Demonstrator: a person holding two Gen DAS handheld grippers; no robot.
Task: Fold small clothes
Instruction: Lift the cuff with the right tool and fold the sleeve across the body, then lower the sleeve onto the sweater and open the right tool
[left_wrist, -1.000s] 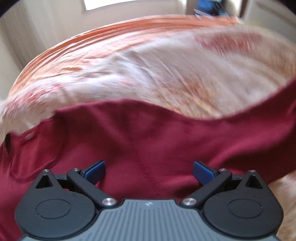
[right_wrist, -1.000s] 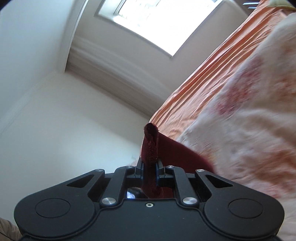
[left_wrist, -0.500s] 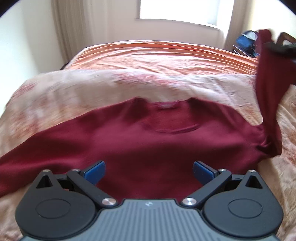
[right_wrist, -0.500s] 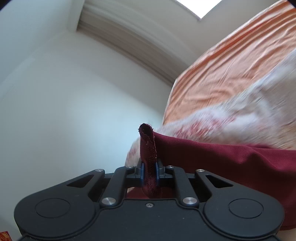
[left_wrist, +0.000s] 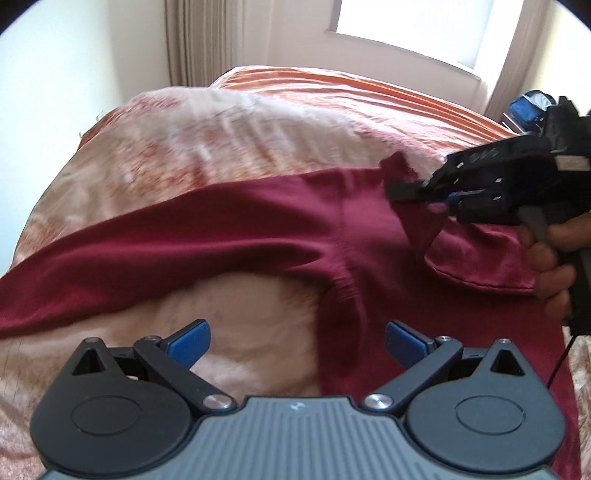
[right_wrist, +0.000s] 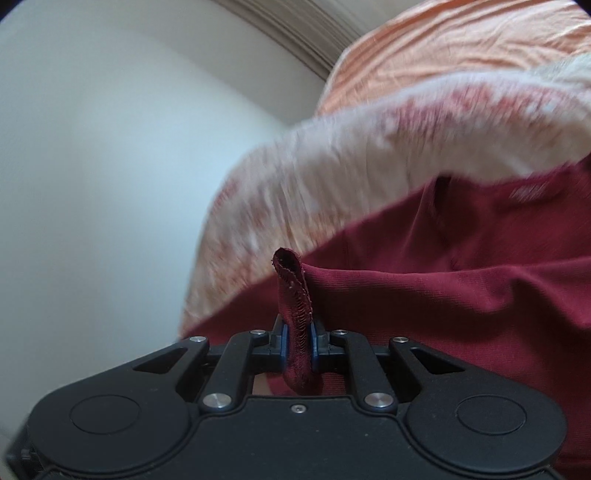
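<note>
A dark red long-sleeved garment (left_wrist: 280, 221) is seen spread across a bed covered by a pale floral quilt (left_wrist: 207, 144), with an orange bedspread (left_wrist: 369, 96) beyond it toward 12 o'clock. In the left wrist view the left tongs (left_wrist: 297, 338) are held released above the quilt and the garment's lower body, blue pads (left_wrist: 190, 338) wide apart and nothing between them. At 3 o'clock of that view the right tongs (left_wrist: 402, 190) are seen, carried by a hand (left_wrist: 550, 266), with a sleeve end (left_wrist: 399, 166) pinched at their tip. In the right wrist view the right tongs (right_wrist: 297, 343) are clenched on this hemmed cuff (right_wrist: 293, 284), which stands upright between the pads; their jaws have just been opening slightly, the cloth remaining gripped. The rest of the garment (right_wrist: 461, 295) lies toward 3 o'clock, and a pale wall (right_wrist: 110, 166) fills the 9 o'clock side
</note>
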